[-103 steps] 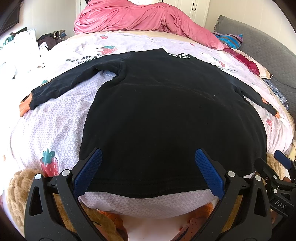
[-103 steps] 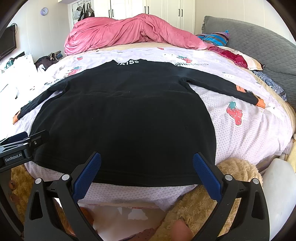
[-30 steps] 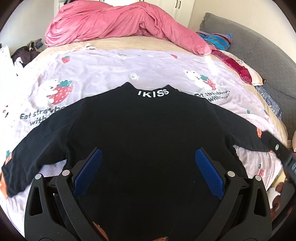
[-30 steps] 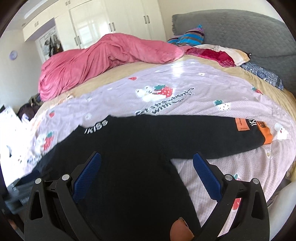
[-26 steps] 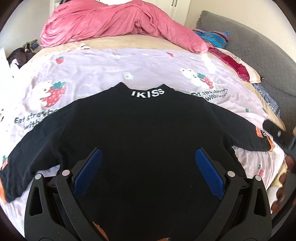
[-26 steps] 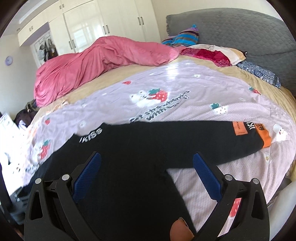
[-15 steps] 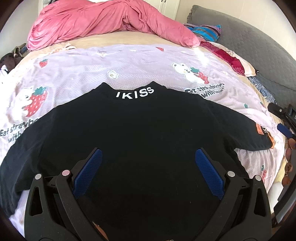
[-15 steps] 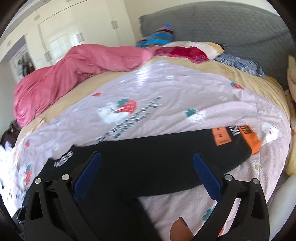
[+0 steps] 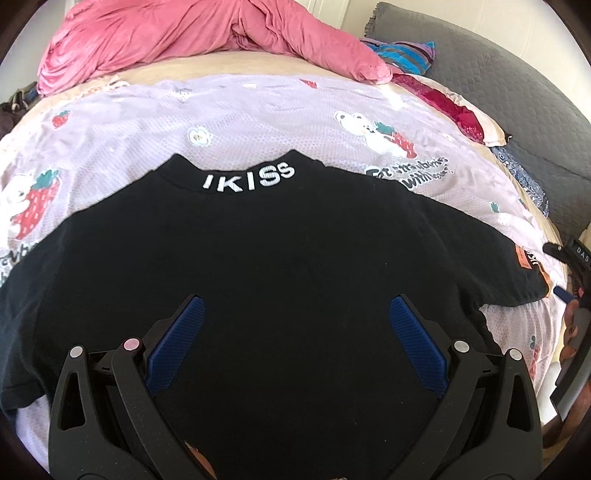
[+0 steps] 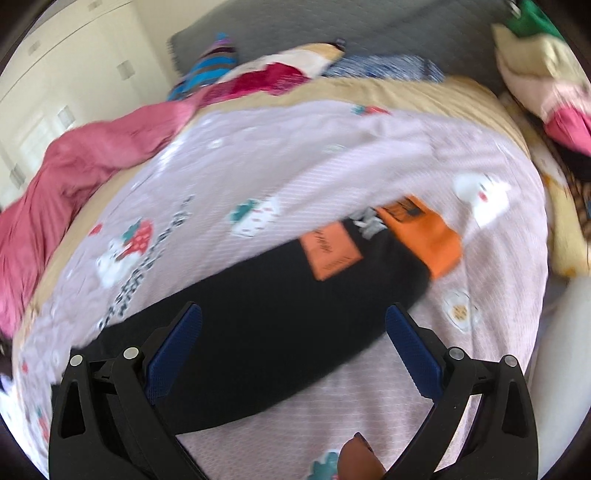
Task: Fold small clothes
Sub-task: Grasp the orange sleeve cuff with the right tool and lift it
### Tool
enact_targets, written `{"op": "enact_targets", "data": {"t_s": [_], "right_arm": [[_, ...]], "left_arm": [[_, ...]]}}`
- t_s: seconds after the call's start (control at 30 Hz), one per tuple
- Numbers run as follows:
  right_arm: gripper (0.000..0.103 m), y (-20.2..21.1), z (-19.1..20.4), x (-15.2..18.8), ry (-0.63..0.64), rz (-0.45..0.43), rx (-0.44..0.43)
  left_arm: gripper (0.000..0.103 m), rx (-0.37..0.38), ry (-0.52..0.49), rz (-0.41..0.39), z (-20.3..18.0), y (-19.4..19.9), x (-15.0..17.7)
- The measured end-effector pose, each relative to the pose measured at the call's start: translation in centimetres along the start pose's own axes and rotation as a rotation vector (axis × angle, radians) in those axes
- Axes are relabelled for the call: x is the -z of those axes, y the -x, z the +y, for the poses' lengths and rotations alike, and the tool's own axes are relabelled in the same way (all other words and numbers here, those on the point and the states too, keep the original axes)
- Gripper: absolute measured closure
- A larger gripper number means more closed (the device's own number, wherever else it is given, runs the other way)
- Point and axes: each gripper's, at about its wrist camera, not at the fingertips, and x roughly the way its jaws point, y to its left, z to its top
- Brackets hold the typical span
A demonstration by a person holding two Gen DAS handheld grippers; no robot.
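A black long-sleeved shirt [image 9: 288, 266] lies flat on the bed, its collar [image 9: 249, 181] lettered "IKISS" pointing away from me. My left gripper [image 9: 293, 314] hovers open over the middle of the shirt's body, holding nothing. The shirt's right sleeve [image 10: 280, 306] runs out to an orange cuff [image 10: 428, 236] with an orange label beside it. My right gripper [image 10: 293, 317] is open above that sleeve, short of the cuff. In the left wrist view the right gripper's black body [image 9: 576, 258] shows at the far right edge, by the cuff.
The shirt rests on a lilac sheet [image 9: 258, 110] printed with strawberries and bears. A pink duvet [image 9: 192, 33] is heaped at the back. Pillows and a grey headboard [image 9: 498, 74] line the right side. More pillows [image 10: 546, 74] lie past the bed's edge.
Both grippers have moved forward from the hem over the shirt. The right one has swung to the right, from the shirt's body out along the right sleeve toward the orange cuff.
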Motion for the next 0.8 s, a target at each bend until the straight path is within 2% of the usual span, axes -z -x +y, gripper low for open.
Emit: {"op": "enact_targets", "data": {"t_s": [0.23,0.4,0.63,0.77,0.8], "right_arm": [[0.004,-2.2,-2.7,0.0,-0.103,0.048,0.037],[0.004,-5.2,-5.1,-0.4,-0.225,0.095,0.01],[0.006,-6.4,-6.7,-2.0,-0.354,0.026,-0.066],[0.044,-6.6,-7.5,-2.3,-0.412,0.001,-0.094],[0.049,-6.6,-7.9,-2.2,-0.436,-0.002,-0.106]], "left_arm": [[0.008,-0.006,0.016,0.0,0.8,-0.4,-0.1],[0.008,-0.004,0.037,-0.007,1.7,-0.1,-0.4],[0.008,-0.013,0.067,-0.034,2.8,0.6,-0.9],[0.008,0.011,0.083,-0.034,2.8,1.4,-1.0],[0.008,0.017,0.083,-0.035,2.8,1.6,-1.1]]}}
